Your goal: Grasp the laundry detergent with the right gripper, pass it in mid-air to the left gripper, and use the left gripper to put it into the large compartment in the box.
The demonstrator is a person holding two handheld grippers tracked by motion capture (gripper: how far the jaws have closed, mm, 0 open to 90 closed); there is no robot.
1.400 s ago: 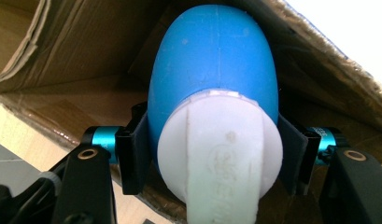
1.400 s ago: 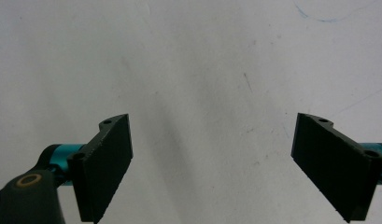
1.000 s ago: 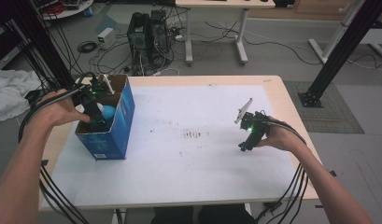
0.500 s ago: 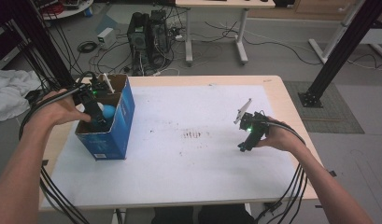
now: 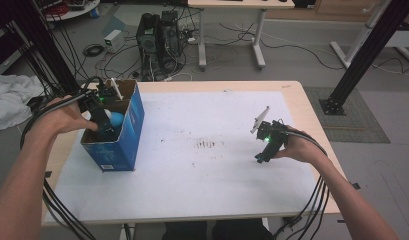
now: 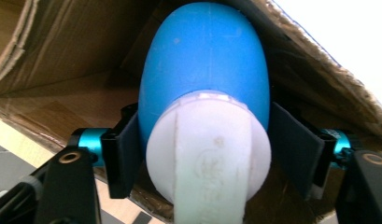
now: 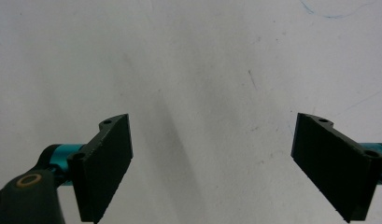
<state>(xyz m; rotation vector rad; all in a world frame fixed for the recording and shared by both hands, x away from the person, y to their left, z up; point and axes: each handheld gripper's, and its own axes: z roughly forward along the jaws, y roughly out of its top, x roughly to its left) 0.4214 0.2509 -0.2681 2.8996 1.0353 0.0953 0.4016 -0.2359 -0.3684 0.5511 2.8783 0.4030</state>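
Embossed mark on white cap (image 6: 208, 158), unreadable

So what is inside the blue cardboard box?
Inside the blue box sits a blue and white egg-shaped object, between the jaws of the left gripper, which have just been opening. The object and gripper cover the box floor, so anything beneath them cannot be seen.
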